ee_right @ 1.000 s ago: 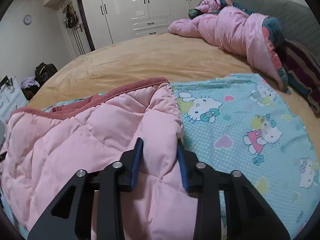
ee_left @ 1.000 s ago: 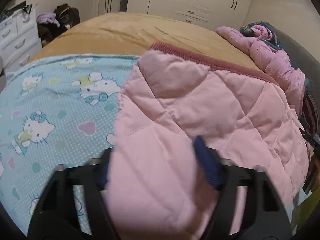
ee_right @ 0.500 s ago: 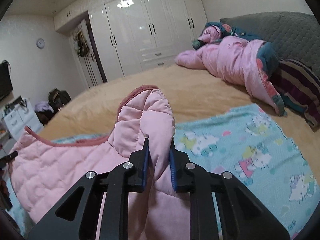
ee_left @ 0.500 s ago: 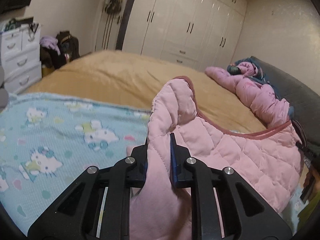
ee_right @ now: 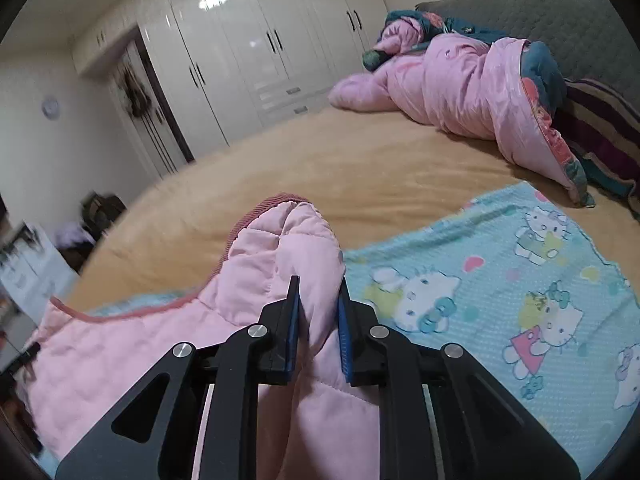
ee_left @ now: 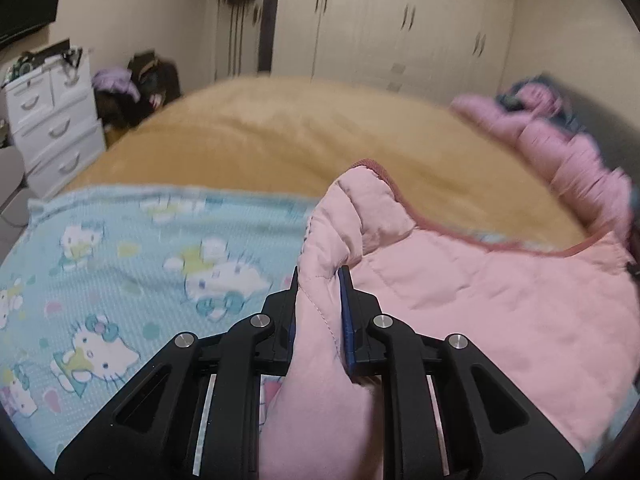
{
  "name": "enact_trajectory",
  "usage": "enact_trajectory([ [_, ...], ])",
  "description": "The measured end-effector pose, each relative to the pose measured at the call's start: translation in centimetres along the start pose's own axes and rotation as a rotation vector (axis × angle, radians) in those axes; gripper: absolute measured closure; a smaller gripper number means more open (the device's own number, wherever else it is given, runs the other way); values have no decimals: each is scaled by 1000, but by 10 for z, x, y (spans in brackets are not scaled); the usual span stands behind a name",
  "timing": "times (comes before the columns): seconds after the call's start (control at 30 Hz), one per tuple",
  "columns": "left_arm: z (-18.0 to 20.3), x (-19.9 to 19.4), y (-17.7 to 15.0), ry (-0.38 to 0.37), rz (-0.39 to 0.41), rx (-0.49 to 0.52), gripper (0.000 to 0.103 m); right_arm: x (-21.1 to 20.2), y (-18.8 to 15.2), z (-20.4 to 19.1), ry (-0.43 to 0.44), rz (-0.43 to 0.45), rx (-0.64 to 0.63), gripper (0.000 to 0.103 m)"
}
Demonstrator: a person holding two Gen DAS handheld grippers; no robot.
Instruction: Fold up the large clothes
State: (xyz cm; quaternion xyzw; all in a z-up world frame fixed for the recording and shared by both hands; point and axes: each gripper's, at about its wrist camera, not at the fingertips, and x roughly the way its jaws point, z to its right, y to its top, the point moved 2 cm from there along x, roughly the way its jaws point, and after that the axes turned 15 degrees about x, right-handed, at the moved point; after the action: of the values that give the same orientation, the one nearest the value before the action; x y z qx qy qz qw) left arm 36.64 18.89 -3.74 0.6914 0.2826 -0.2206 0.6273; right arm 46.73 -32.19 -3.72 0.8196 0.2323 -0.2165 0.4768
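Observation:
A pink quilted garment (ee_left: 480,288) with a dark pink ribbed hem lies over a light blue cartoon-cat blanket (ee_left: 120,248) on the bed. My left gripper (ee_left: 320,280) is shut on the garment's left corner and holds it raised, the cloth bunched between the pads. My right gripper (ee_right: 318,288) is shut on the opposite corner of the garment (ee_right: 280,256), also raised above the blanket (ee_right: 500,280). The garment sags between the two held corners.
The bed has a tan cover (ee_left: 280,136). A heap of pink bedding (ee_right: 460,88) and striped cloth lies by the grey headboard (ee_right: 540,12). White drawers (ee_left: 52,112) and dark bags stand off the bed's left side. White wardrobes (ee_right: 260,48) line the far wall.
Both grippers closed on the garment's corners and lifted them off the blanket. Since half a second ago the corners stay held and both views have shifted slightly.

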Motion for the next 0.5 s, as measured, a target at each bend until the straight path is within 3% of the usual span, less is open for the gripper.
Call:
enact_trajectory([
  [0.03,2,16,-8,18,-50,4,93,7,-4,3,-23,-20,-5,87],
  [0.13,1,39,-33,29,-105,-14,90,27,-21,15,-70,-85,-18,87],
  [0.37,0,41,-47,22,-99,-22,87,56,-45,34,-93,-194,4,82],
  [0.5,2,44,-49,18,-103,-17,87,61,-52,32,-127,-195,-16,78],
])
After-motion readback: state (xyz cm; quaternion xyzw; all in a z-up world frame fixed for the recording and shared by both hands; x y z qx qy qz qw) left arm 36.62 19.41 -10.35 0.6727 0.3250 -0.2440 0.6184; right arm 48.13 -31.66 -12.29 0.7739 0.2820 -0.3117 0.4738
